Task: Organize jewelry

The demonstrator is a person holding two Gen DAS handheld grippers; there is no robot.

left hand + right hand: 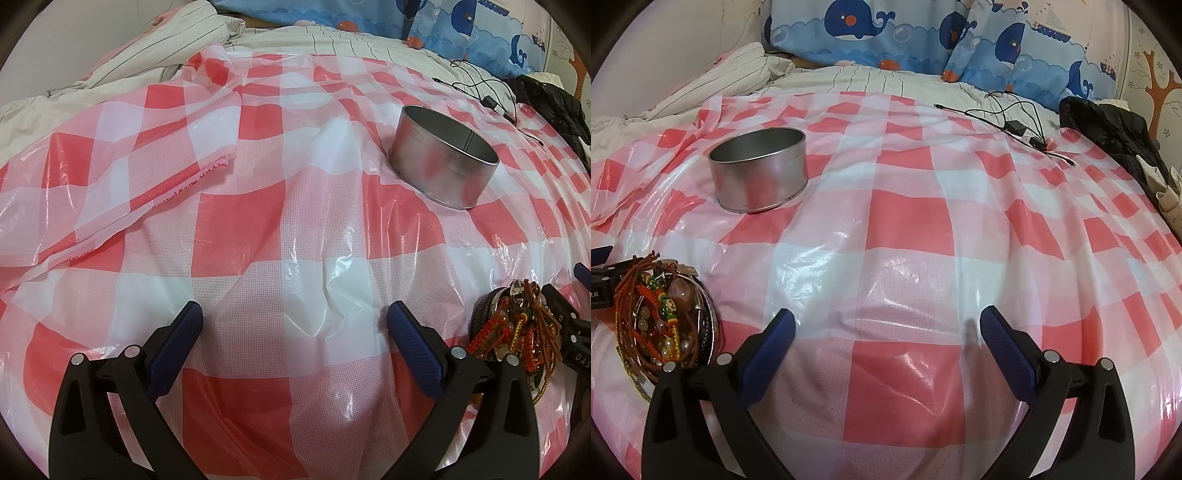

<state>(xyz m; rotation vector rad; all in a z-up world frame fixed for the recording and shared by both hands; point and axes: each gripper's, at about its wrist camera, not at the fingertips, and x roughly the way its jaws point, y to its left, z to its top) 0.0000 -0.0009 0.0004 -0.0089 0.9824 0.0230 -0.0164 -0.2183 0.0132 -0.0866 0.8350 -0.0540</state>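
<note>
Both idle: left gripper (295, 325) and right gripper (886, 328) spread wide, holding nothing. Jewelry pile (663, 321) tangled, near metal tin (759, 170), between grippers. Suggest pinching single strand, lifting slowly, avoiding snags.

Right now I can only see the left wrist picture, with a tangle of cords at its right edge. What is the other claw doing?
Observer: The right gripper is wide open, with only the checked cloth showing between its fingers.
Operator: And that tangle, is it only cords?
Observer: No. From the right wrist view the jewelry pile also holds pearl beads and a large brownish stone.
</note>
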